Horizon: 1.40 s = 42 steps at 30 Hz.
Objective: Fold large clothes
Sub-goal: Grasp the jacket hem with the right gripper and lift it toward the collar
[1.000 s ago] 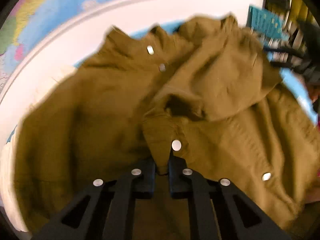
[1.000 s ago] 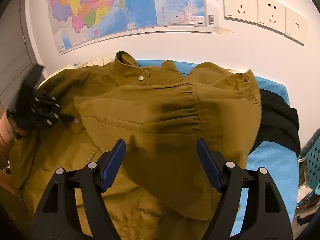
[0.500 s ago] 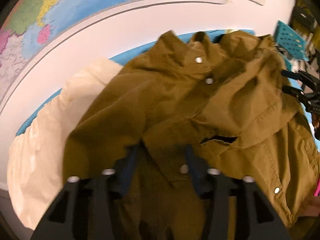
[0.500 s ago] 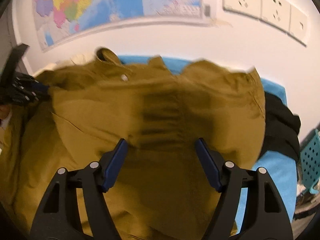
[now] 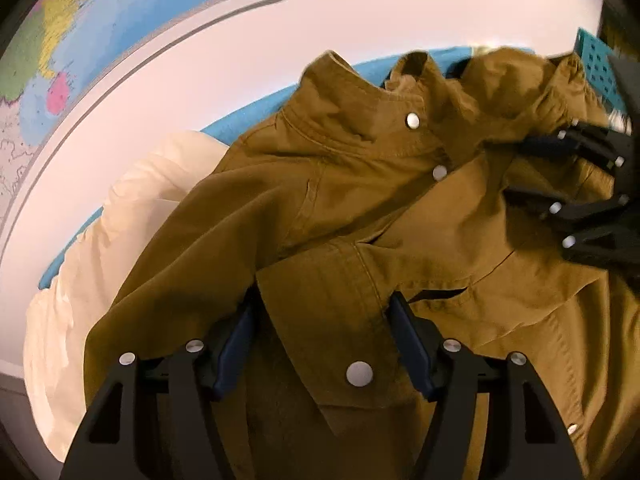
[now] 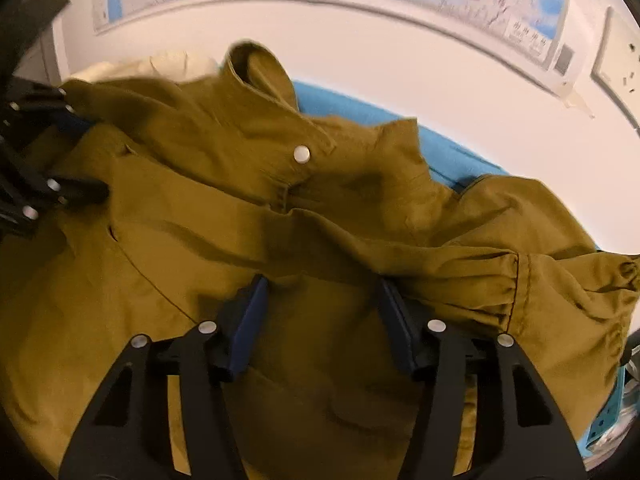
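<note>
Since a second ago both my hands have shifted across the olive jacket [image 5: 360, 208], which lies spread and rumpled on the blue surface [image 6: 448, 152] against the wall, with its collar toward the wall and partly over a cream garment [image 5: 100, 248].

Left gripper [image 5: 324, 320]: it was clamped on the snap-button placket edge; its jaws have just been opening and now stand apart, released, with that flap lying loose between the pads (snap still visible below them). I read this as a fold laid down and let go.

Right gripper [image 6: 320, 308]: its jaws have just been closing, from wide to somewhat narrower. Cloth near the gathered sleeve cuff [image 6: 516, 284] sits between the pads, but I see a gap at both and no pinch yet, so it counts as unclenched. Judgement: it is setting up the next grab, likely the sleeve, to bring it inward.

View differences:
- Left wrist view shows the cream garment at full extent and a teal basket [image 5: 596, 64] at far right; the right wrist view catches only a sliver of cream.
- Right wrist view alone shows the cuff and the wall sockets [image 6: 616, 68].
- Each view shows the other gripper at its edge, blurred.
</note>
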Each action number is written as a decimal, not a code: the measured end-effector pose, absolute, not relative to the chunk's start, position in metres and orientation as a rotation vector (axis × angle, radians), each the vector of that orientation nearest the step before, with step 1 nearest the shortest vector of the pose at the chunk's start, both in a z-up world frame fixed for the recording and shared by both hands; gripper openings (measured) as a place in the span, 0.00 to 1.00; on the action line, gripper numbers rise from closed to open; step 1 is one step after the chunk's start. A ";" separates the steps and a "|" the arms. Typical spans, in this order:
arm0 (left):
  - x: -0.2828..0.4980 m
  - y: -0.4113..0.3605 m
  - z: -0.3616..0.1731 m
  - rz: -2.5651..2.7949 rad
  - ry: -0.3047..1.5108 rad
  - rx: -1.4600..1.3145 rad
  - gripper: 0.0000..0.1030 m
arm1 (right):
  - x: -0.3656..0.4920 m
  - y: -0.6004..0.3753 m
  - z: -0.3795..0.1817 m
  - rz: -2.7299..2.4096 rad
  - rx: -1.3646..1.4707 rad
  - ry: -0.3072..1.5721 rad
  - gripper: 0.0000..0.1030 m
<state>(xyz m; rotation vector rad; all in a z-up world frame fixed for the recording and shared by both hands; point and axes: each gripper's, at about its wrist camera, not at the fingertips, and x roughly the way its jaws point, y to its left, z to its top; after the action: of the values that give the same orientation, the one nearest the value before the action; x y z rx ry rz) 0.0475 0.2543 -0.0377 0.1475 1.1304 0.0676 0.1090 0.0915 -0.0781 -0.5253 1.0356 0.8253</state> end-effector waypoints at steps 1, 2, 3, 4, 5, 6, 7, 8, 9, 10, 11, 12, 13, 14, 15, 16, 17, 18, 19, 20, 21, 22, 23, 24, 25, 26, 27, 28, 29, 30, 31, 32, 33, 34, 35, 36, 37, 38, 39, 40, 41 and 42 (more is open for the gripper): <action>0.042 0.258 -0.031 0.050 1.109 0.122 0.63 | 0.107 0.091 -0.074 0.824 -0.518 1.029 0.53; 0.037 0.264 -0.024 0.041 1.085 0.110 0.63 | 0.105 0.088 -0.065 0.830 -0.490 1.015 0.53; 0.024 0.269 -0.014 0.026 1.040 0.094 0.63 | 0.103 0.085 -0.057 0.841 -0.465 1.001 0.54; 0.016 0.271 -0.006 0.013 1.009 0.078 0.66 | 0.099 0.084 -0.049 0.859 -0.442 0.987 0.54; 0.005 0.274 0.002 0.003 0.980 0.063 0.69 | 0.094 0.084 -0.040 0.900 -0.415 0.982 0.54; -0.009 0.277 0.010 0.001 0.942 0.061 0.69 | 0.089 0.086 -0.034 0.947 -0.394 0.984 0.54; -0.020 0.279 0.016 0.006 0.919 0.067 0.69 | 0.084 0.089 -0.031 0.989 -0.384 0.986 0.54; -0.027 0.278 0.020 0.018 0.900 0.072 0.70 | 0.077 0.098 -0.031 1.037 -0.385 0.994 0.54; -0.039 0.281 0.024 0.034 0.883 0.074 0.70 | 0.072 0.106 -0.033 1.068 -0.391 1.005 0.54; -0.048 0.283 0.025 0.053 0.872 0.079 0.70 | 0.067 0.114 -0.037 1.088 -0.403 1.013 0.53; -0.054 0.286 0.027 0.076 0.866 0.086 0.71 | 0.065 0.125 -0.045 1.100 -0.425 1.025 0.53; -0.061 0.289 0.028 0.115 0.862 0.093 0.71 | 0.064 0.134 -0.055 1.107 -0.434 1.053 0.53; -0.065 0.290 0.025 0.136 0.863 0.090 0.71 | 0.063 0.141 -0.064 1.105 -0.435 1.085 0.53; -0.069 0.294 0.024 0.149 0.864 0.083 0.71 | 0.064 0.149 -0.077 1.082 -0.461 1.109 0.52; -0.076 0.299 0.024 0.160 0.865 0.073 0.71 | 0.065 0.153 -0.087 1.062 -0.481 1.130 0.52; -0.080 0.302 0.024 0.165 0.865 0.068 0.71 | 0.068 0.154 -0.092 1.051 -0.462 1.142 0.53; -0.086 0.305 0.023 0.171 0.863 0.065 0.73 | 0.068 0.154 -0.089 1.040 -0.451 1.147 0.53; -0.094 0.308 0.023 0.180 0.859 0.060 0.74 | 0.067 0.153 -0.084 1.034 -0.442 1.157 0.53; -0.100 0.311 0.022 0.191 0.855 0.056 0.76 | 0.064 0.151 -0.075 1.047 -0.423 1.148 0.54; -0.108 0.314 0.023 0.197 0.851 0.052 0.77 | 0.057 0.147 -0.061 1.096 -0.391 1.128 0.54; -0.112 0.316 0.022 0.198 0.846 0.043 0.77 | 0.049 0.145 -0.048 1.158 -0.353 1.124 0.55; -0.116 0.318 0.021 0.196 0.843 0.033 0.77 | 0.039 0.142 -0.037 1.230 -0.306 1.126 0.58; -0.119 0.320 0.020 0.193 0.841 0.023 0.77 | 0.024 0.140 -0.024 1.323 -0.254 1.131 0.59; -0.120 0.321 0.018 0.192 0.840 0.015 0.77 | 0.011 0.140 -0.017 1.387 -0.233 1.138 0.61; -0.121 0.322 0.016 0.191 0.840 0.006 0.77 | -0.009 0.143 -0.012 1.478 -0.212 1.164 0.61; -0.122 0.321 0.016 0.189 0.840 -0.003 0.77 | -0.023 0.145 -0.011 1.530 -0.196 1.193 0.60; -0.122 0.321 0.014 0.181 0.841 -0.021 0.77 | -0.037 0.148 -0.011 1.574 -0.188 1.220 0.60; -0.122 0.320 0.014 0.173 0.841 -0.027 0.77 | -0.052 0.151 -0.012 1.619 -0.188 1.242 0.60; -0.122 0.318 0.013 0.159 0.839 -0.031 0.77 | -0.068 0.155 -0.015 1.663 -0.187 1.270 0.60; -0.123 0.316 0.012 0.154 0.839 -0.029 0.77 | -0.081 0.158 -0.018 1.691 -0.187 1.297 0.61; -0.123 0.314 0.011 0.148 0.842 -0.025 0.77 | -0.091 0.161 -0.022 1.714 -0.187 1.326 0.61; -0.124 0.312 0.010 0.146 0.845 -0.020 0.77 | -0.101 0.164 -0.028 1.730 -0.170 1.365 0.62; -0.125 0.310 0.009 0.144 0.848 -0.011 0.77 | -0.108 0.168 -0.033 1.736 -0.168 1.392 0.63; -0.126 0.308 0.008 0.143 0.849 -0.006 0.77 | -0.113 0.168 -0.036 1.746 -0.174 1.406 0.63; -0.128 0.307 0.007 0.144 0.849 -0.005 0.77 | -0.119 0.169 -0.038 1.752 -0.170 1.415 0.61; -0.129 0.307 0.006 0.140 0.848 -0.012 0.77 | -0.123 0.171 -0.038 1.765 -0.168 1.421 0.43; -0.129 0.308 0.006 0.142 0.848 -0.017 0.77 | -0.127 0.172 -0.033 1.788 -0.169 1.410 0.11; -0.130 0.308 0.006 0.147 0.847 -0.023 0.76 | -0.125 0.173 -0.028 1.790 -0.165 1.394 0.05; -0.130 0.311 0.006 0.149 0.843 -0.033 0.76 | -0.121 0.172 -0.016 1.796 -0.155 1.370 0.06; -0.131 0.314 0.009 0.152 0.834 -0.046 0.76 | -0.113 0.168 0.006 1.810 -0.133 1.329 0.05; -0.132 0.317 0.013 0.159 0.821 -0.060 0.76 | -0.105 0.164 0.024 1.816 -0.123 1.288 0.05; -0.133 0.321 0.018 0.163 0.808 -0.080 0.76 | -0.097 0.158 0.043 1.808 -0.125 1.240 0.05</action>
<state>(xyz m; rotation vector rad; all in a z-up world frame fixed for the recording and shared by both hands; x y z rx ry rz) -0.1335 0.3209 0.0180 -0.0795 0.8078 0.1625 -0.0971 0.1581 0.0426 -0.1254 1.2404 1.8081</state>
